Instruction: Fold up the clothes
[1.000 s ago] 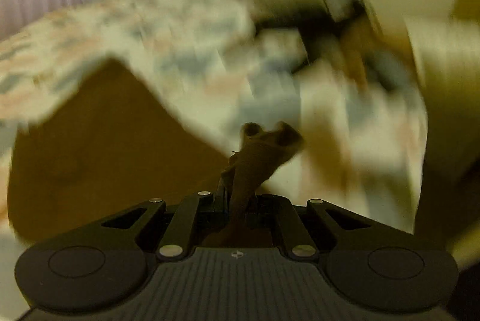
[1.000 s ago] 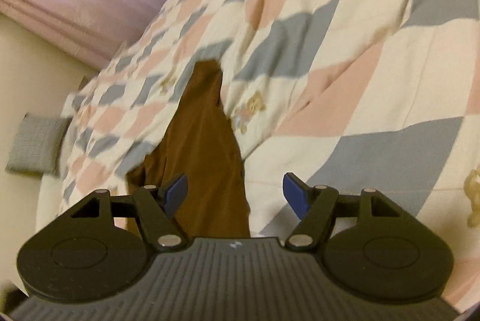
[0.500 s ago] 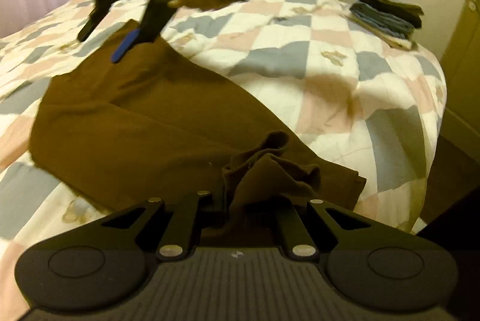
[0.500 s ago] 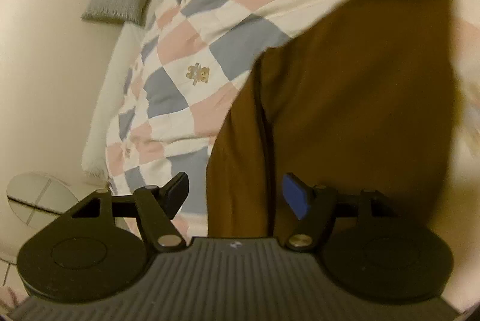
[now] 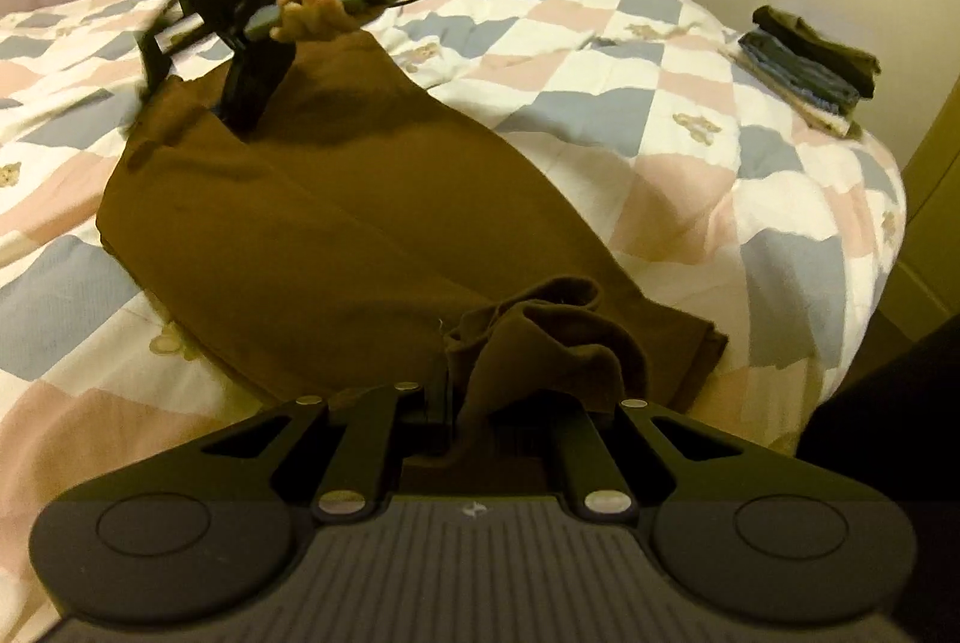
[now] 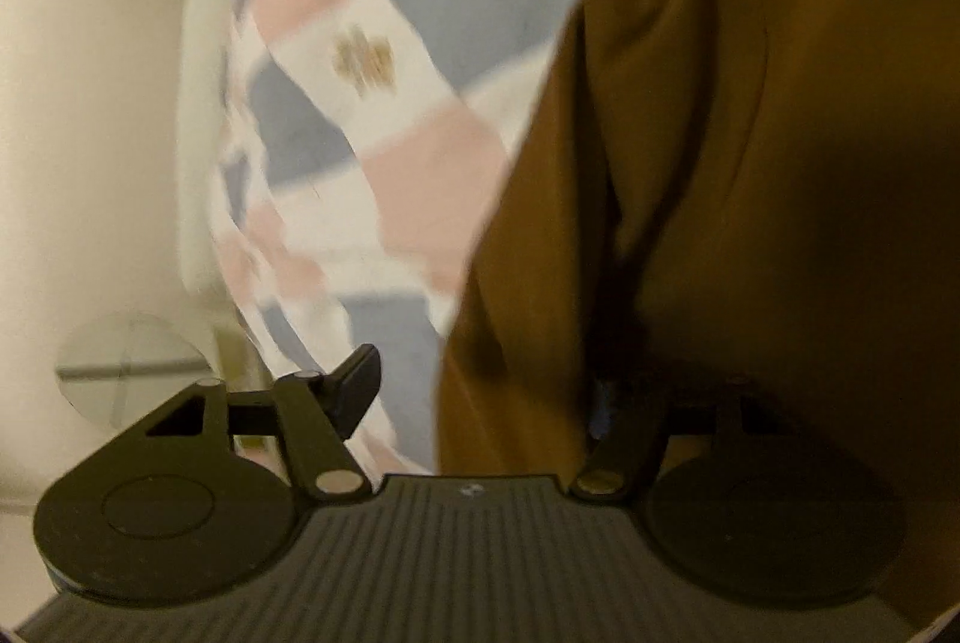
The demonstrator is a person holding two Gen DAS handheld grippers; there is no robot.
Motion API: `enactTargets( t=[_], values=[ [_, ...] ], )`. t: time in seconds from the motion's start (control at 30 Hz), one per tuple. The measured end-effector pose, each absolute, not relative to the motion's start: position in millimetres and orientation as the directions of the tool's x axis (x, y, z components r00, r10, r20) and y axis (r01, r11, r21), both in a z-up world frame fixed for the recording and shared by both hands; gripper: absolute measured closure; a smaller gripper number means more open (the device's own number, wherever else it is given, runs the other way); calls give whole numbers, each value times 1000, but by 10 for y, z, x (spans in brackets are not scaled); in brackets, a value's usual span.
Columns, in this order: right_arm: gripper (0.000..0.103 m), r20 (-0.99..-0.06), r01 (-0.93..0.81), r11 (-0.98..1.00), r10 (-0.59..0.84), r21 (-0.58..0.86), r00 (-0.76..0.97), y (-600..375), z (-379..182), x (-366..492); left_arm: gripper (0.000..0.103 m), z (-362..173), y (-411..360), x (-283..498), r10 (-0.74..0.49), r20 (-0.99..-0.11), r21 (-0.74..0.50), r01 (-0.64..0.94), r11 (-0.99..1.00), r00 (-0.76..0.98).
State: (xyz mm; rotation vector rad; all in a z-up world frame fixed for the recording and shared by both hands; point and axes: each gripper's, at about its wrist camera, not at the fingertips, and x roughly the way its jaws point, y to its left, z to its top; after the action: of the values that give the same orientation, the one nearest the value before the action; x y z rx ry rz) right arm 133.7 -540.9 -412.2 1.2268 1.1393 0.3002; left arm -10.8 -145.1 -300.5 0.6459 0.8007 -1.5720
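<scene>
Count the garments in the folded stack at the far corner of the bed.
3 that I can tell, piled on the quilt at its far right corner: an olive one on top, a dark blue one under it, a pale one lowest. More may be hidden.

Gripper (image 6: pixel 480 397): my jaws have just been closing, brown cloth's edge between them.
Cloth (image 6: pixel 750 163): brown, on checked quilt (image 6: pixel 372 114).

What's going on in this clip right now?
A person is folding a brown garment spread on a checked quilt. The left gripper is shut on one bunched end. At the far end the right gripper, jaws just closing, is open with fabric between them. Folded clothes sit stacked at the quilt's far corner.
</scene>
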Motion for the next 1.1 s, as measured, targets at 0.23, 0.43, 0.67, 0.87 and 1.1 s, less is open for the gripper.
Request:
enactTargets(
  t=[0.23,0.43,0.67,0.87,1.1],
  values=[
    [97,-573,265,530,584,806,575,-5466,-3478,940,96,-2959,-1550,-117,-595,-773,-156,976,-154,-218],
    [96,-656,339,592,473,731,588,-5576,-3332,290,96,-3120,-1660,-295,-521,-789,-180,934,-309,-325],
    [51,-538,377,395,479,838,694,-5784,-3902,158,95,-3267,-1633,-289,-456,-828,-187,927,-327,-327],
    [94,-565,420,387,443,821,696,-6115,-3928,681,95,-3271,-1674,-315,-445,-840,-182,933,-312,-312],
    [96,-648,360,618,335,699,684,-6087,-3567,905,93,-3311,-1741,-372,-454,-851,-101,932,-349,-263]
  ],
)
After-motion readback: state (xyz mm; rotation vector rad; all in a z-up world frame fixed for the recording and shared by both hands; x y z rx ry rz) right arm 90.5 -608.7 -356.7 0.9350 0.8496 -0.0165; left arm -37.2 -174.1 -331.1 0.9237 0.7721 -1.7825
